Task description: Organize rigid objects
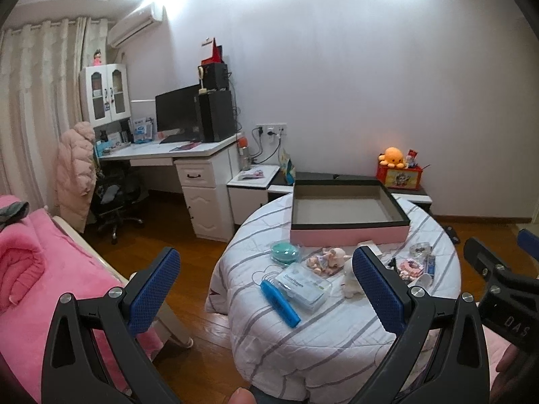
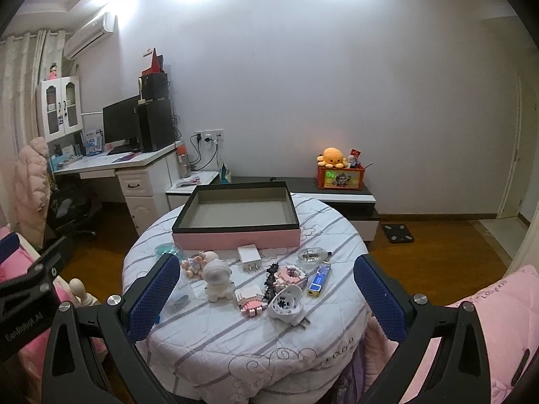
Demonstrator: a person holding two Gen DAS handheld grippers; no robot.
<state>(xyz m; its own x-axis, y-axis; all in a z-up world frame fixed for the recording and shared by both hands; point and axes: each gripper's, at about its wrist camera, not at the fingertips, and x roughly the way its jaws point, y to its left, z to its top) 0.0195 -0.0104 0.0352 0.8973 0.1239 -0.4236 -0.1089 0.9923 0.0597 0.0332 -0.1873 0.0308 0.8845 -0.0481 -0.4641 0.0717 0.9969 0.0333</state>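
Each handheld unit, the left gripper (image 1: 266, 289) and the right gripper (image 2: 266, 294), has 2 black angular arms with triangular cut-outs, round silver screws, blue dimpled pads (image 1: 153, 294) and white lettering, with bare fingertip skin near the lower edge.

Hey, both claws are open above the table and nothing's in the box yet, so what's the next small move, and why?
Probably lower the left claw onto the blue case and close on it. It lies nearest that claw, at the table's front edge, apart from the other items, and the pink box behind is empty. The right claw is open too, hovering over the white figurine.
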